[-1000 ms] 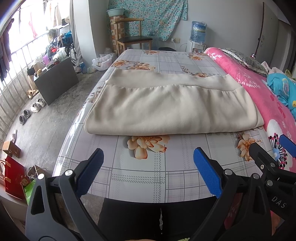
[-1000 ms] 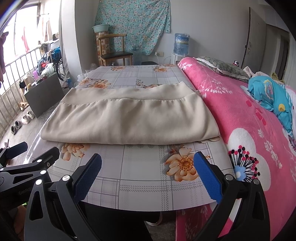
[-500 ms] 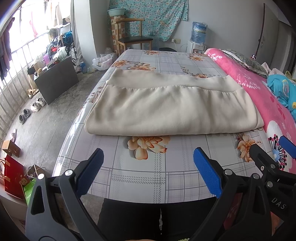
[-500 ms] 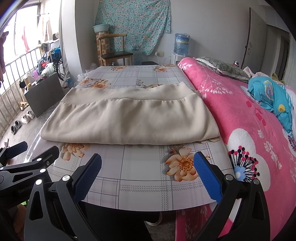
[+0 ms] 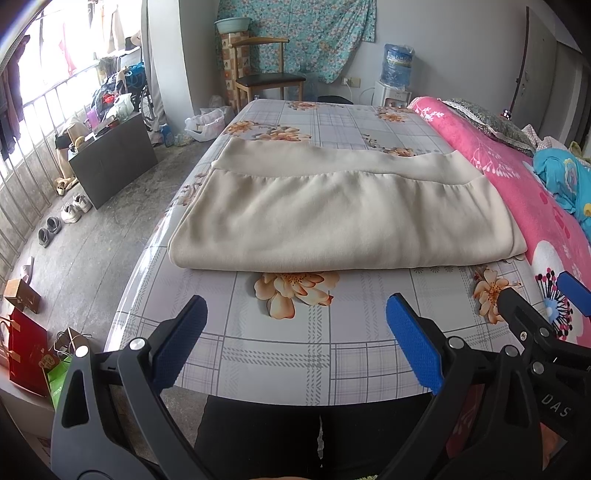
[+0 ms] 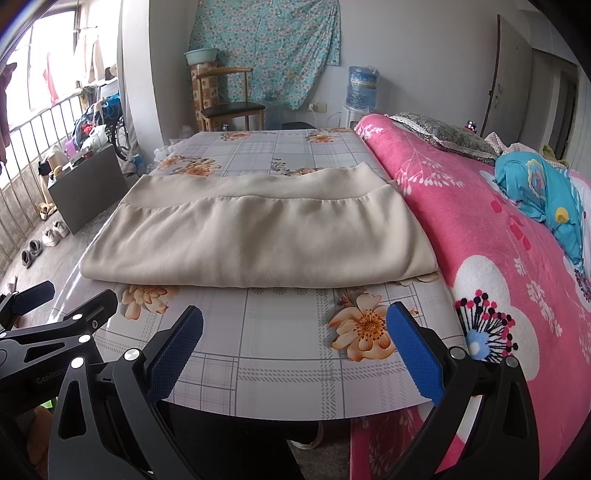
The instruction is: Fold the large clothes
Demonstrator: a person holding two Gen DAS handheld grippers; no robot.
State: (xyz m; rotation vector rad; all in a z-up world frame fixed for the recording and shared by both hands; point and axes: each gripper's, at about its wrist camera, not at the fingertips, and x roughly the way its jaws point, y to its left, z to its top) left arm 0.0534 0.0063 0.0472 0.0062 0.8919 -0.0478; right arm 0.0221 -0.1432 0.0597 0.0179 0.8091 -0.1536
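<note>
Grippers sit side by side at the near edge of the table (image 5: 280, 354), both held above it and touching nothing. The left gripper (image 5: 295, 332) has its blue pads (image 5: 413, 343) spread wide with only the flowered tablecloth showing between them; the right gripper (image 6: 295, 332) is spread just as wide, its pads (image 6: 413, 347) bare too. In the left view the right gripper's black finger and blue tip poke in at the lower right.

Beyond them, further in on the table, lies the beige garment (image 5: 343, 218), folded into a flat rectangle with its doubled edge toward the grippers and a plain band (image 6: 258, 182) along its far side. Its right end reaches the pink flowered blanket (image 6: 498, 236) just beside the table.

Further out, a teal basin (image 5: 228, 25) rests on top of a patterned stand behind a wooden chair (image 5: 266, 74); what it holds cannot be seen. A water jug (image 6: 363, 85) stands on its dispenser by the wall. A white plastic bag (image 5: 205, 125) sits on the floor, contents unclear.
</note>
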